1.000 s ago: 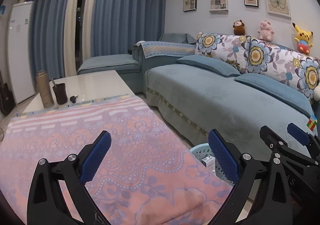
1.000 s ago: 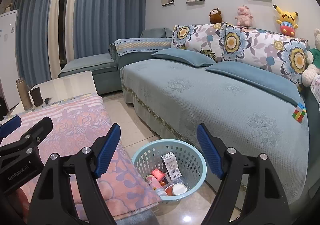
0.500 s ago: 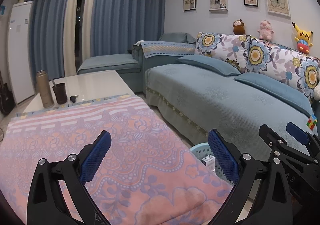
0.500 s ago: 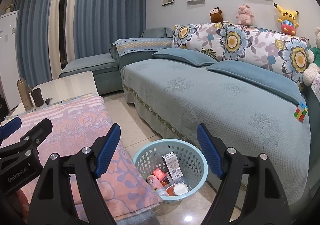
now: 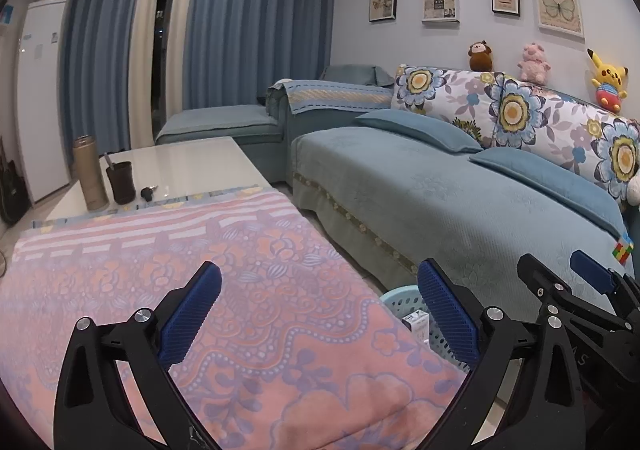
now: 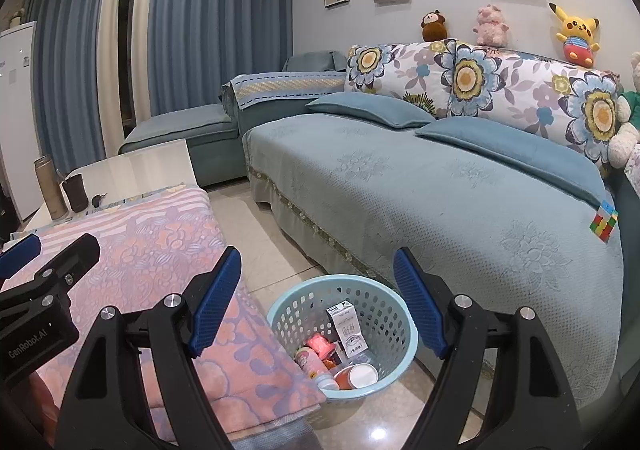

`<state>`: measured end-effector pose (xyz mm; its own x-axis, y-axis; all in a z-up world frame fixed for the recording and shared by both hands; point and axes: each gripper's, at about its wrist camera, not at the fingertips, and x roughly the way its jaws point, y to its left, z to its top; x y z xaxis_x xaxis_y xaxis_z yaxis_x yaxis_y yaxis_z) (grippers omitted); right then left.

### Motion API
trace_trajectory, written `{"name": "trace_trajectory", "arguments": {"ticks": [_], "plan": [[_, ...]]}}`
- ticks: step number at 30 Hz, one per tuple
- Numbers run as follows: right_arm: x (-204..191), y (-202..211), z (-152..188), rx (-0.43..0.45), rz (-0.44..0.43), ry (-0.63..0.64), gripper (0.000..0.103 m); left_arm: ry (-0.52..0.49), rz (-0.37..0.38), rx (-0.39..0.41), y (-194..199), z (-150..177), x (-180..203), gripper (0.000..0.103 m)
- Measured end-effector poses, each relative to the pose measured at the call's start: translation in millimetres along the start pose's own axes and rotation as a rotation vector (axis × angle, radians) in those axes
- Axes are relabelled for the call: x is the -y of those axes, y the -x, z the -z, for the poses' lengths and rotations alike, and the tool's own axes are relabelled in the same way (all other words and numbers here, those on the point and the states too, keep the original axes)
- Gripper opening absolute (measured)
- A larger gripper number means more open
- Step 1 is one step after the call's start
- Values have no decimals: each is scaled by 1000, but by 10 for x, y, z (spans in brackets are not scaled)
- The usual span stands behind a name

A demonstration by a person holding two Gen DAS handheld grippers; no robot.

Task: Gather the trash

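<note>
A light blue perforated basket (image 6: 384,302) stands on the floor between the table and the sofa. It holds a white carton (image 6: 347,326), a pink wrapper, a small bottle and a cup. My right gripper (image 6: 318,306) hovers open above the basket, nothing between its blue pads. My left gripper (image 5: 320,314) is open over the pink floral cloth (image 5: 200,270) on the table, empty too. In the left wrist view only the basket's rim (image 5: 394,300) and the carton (image 5: 416,324) peek past the table edge, with the right gripper's fingers (image 5: 592,276) at the far right.
A tan flask (image 5: 89,173), a dark cup (image 5: 120,181) and keys (image 5: 147,193) sit at the far end of the white table. A blue-covered sofa (image 6: 440,185) with cushions runs along the right; a colour cube (image 6: 603,226) lies on it. Tiled floor lies between sofa and table.
</note>
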<state>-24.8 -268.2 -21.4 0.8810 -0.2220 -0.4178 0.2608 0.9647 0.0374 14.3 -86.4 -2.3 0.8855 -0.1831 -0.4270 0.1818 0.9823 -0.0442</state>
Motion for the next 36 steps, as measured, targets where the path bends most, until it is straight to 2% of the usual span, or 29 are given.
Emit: {"name": "trace_trajectory", "arguments": {"ticks": [36], "plan": [[62,-77,29,-26,-27,-21,74,4,-4,2,20,22,18,95]]}}
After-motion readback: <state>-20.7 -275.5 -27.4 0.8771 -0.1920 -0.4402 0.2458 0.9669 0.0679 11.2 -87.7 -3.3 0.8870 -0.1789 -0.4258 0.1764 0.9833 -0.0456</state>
